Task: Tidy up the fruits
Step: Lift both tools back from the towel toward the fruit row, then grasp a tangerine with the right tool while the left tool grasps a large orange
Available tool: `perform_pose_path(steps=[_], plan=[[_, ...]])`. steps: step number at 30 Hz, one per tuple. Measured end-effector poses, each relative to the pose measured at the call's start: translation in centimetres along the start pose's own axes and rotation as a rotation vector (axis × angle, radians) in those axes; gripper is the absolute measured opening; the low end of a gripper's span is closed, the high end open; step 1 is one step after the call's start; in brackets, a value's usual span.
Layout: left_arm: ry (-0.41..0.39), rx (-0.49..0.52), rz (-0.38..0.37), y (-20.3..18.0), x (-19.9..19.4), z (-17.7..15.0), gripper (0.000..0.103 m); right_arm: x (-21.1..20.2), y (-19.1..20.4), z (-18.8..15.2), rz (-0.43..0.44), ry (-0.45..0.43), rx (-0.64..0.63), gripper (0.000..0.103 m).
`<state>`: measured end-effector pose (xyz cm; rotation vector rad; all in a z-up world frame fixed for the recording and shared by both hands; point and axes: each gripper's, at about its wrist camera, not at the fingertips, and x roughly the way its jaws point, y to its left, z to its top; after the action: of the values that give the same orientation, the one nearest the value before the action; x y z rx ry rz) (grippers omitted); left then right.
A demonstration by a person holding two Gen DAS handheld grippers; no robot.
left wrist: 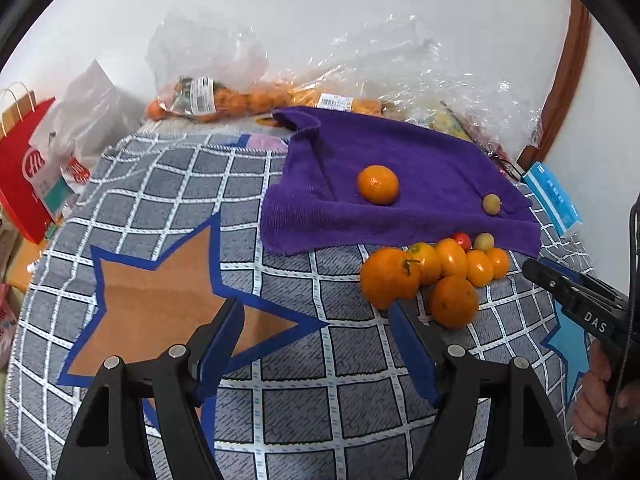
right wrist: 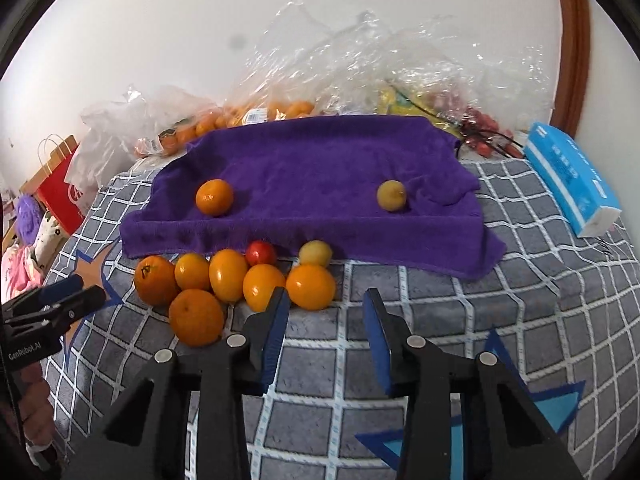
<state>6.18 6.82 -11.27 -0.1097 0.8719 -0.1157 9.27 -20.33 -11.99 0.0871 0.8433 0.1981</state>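
A heap of round, glossy orange fruits [right wrist: 236, 288] lies on the checked grey cloth [right wrist: 440, 320], touching the front edge of a fluffy purple towel [right wrist: 320, 160]. A small red fruit [right wrist: 261, 253] sits among them. On the towel, well apart, rest one tangerine [right wrist: 214, 197] and one small yellow-green fruit [right wrist: 391, 195]. The right gripper [right wrist: 325, 300] hovers just beside the heap, fingers spread and empty. The left gripper [left wrist: 316, 312] is also spread wide, holding nothing. Crinkled clear plastic bags [right wrist: 360, 60] lie behind.
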Motion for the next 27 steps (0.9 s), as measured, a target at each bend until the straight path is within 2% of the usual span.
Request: perform_pose_path(steps=[9, 25, 27], plan=[[0.048, -0.007, -0.004, -0.3, 1.5, 0.0, 0.073, 3.1, 0.4, -0.1, 0.003, 0.043, -0.017, 0.039], [0.085, 0.05, -0.006, -2.0, 1.9, 0.0, 0.073, 4.6, 0.1, 0.3, -0.014, 0.047, -0.03, 0.04], [0.085, 0.055, -0.007, -2.2, 1.8, -0.1, 0.073, 4.8, 0.1, 0.2, 0.0, 0.053, -0.032, 0.037]])
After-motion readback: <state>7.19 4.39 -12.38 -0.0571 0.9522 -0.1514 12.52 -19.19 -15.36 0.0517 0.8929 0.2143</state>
